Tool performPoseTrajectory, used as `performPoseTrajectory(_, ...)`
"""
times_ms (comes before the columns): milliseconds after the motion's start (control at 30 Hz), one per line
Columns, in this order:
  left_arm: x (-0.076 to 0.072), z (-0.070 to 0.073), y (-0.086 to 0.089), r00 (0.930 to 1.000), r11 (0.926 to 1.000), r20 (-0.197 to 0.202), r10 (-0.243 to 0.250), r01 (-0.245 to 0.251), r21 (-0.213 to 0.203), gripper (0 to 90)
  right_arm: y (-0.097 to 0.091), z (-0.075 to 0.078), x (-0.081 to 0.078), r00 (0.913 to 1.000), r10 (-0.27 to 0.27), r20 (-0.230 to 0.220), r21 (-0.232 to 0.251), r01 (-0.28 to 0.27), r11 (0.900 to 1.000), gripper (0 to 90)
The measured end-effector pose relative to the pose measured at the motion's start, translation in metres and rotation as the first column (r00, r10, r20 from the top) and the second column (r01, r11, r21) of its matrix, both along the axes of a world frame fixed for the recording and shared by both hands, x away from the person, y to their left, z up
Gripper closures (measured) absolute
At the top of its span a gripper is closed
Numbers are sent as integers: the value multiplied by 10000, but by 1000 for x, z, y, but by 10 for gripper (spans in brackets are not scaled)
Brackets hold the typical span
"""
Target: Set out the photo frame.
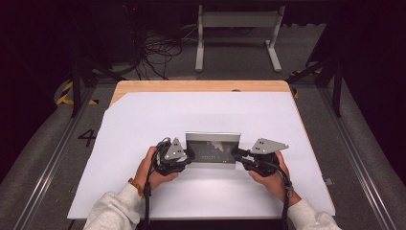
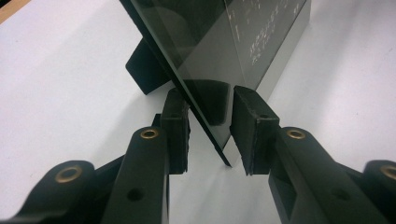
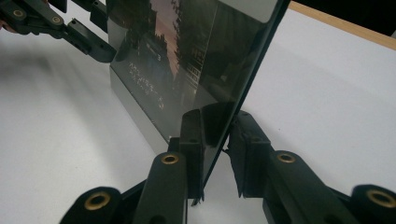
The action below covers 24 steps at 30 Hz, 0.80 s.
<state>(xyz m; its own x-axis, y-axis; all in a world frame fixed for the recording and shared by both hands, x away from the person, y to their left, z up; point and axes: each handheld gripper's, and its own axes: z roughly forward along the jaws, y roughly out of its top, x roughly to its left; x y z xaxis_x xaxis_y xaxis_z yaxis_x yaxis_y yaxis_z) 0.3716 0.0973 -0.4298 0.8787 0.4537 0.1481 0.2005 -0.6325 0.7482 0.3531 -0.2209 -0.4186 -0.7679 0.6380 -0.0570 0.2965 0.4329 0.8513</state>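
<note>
A thin, flat picture frame [image 1: 213,149] with a glossy dark glass face and silver border stands tilted on the matte white sheet [image 1: 143,120] covering the wooden desk [image 1: 201,86]; the left gripper [image 1: 184,158] and right gripper [image 1: 238,155] straddle its side edges; each pair of jaws is slightly parted around the pane, one pad touching and the other just clear.

surface: wooden table [image 1: 201,86] | cover: white sheet [image 1: 143,120] | on sheet: glass-fronted frame [image 1: 213,148], apparently standing
</note>
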Motion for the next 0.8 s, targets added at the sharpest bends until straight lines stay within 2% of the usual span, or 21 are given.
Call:
performPoseTrajectory(567,-2,-5,0,10000,10000,2,20,-20,17,685,1,-3,1,9999,95,-82,-47,-95,9999,748)
performPoseTrajectory(800,-1,-6,0,10000,10000,30,47,-46,-41,682,2,-4,0,10000,85,-42,-243,-86,9997,748)
